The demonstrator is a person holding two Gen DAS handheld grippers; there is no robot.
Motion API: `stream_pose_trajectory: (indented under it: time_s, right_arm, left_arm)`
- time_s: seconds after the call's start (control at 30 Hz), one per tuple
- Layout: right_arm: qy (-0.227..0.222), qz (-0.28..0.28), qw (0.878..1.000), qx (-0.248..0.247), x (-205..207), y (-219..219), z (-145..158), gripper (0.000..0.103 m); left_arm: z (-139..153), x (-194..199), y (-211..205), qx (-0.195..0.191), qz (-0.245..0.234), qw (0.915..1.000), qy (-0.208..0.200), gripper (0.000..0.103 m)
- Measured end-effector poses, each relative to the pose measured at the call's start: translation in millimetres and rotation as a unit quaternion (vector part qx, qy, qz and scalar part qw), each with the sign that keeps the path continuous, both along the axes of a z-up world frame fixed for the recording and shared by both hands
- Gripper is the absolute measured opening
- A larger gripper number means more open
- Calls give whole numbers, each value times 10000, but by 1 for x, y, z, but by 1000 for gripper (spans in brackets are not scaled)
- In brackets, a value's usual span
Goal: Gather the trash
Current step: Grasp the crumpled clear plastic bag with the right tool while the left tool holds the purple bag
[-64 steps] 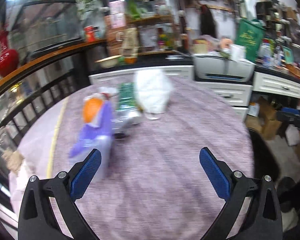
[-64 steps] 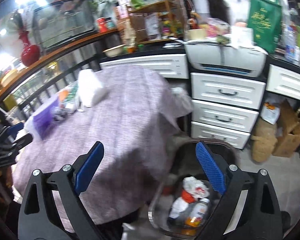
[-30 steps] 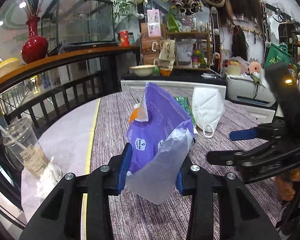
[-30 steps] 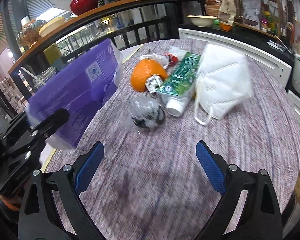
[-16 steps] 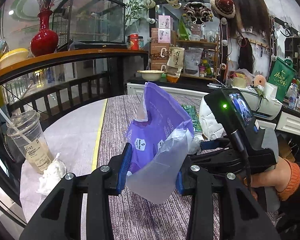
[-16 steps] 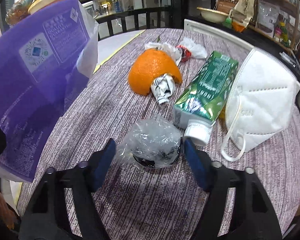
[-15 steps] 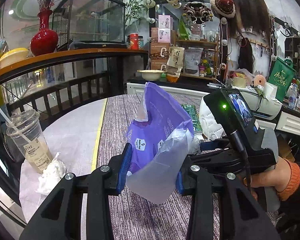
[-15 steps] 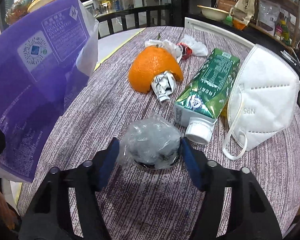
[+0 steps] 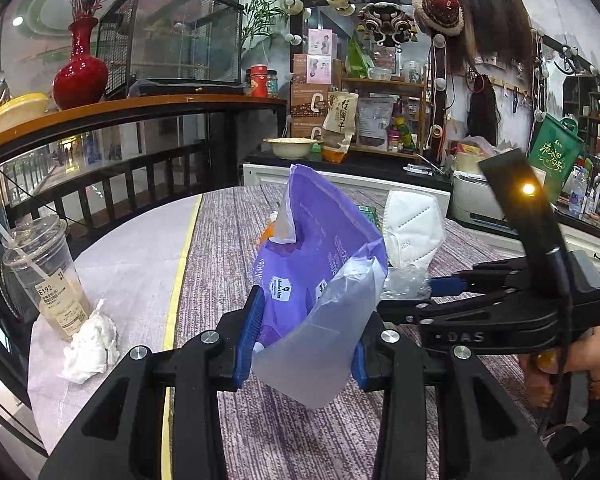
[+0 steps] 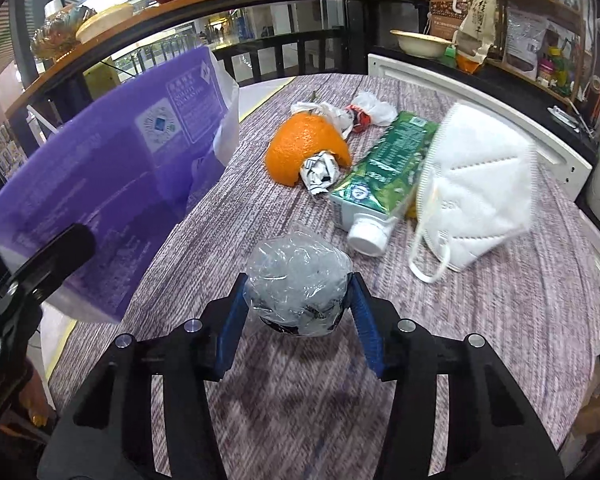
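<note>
The left gripper fingers clamp a purple pack reading "PREMIUM" and "Member's Mark", held above the counter. The right gripper fingers are closing around a plastic ball near the mask stamped "N95". At far left, a cup is labelled "E192".

glossy purple plastic bag, woven tablecloth

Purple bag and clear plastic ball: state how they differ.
The purple bag is flat, opaque and printed; the clear plastic ball is crumpled, round and see-through. The bag stands upright, clamped in the left gripper; the ball sits low by the tablecloth, the right gripper closing on it. Both are plastic trash.
</note>
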State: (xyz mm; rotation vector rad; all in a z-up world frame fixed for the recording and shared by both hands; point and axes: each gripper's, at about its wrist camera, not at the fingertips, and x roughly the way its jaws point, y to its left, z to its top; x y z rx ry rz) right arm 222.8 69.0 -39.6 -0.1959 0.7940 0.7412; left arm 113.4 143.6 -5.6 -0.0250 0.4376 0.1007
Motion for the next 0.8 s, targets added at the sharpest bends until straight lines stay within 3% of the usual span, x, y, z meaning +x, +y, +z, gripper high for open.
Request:
stream_pose_trajectory:
  time_s: [0.47,0.8]
  right_arm:
    - [-348,-463,9978,335,-45,-100,21,51]
    - [-328,-1100,9920,532,-64,-183,9,51]
  left_arm:
    - [9,-8,-57,274,-581,9979,-35,38]
    - [8,-14,-99,391,-954,9947,11,38]
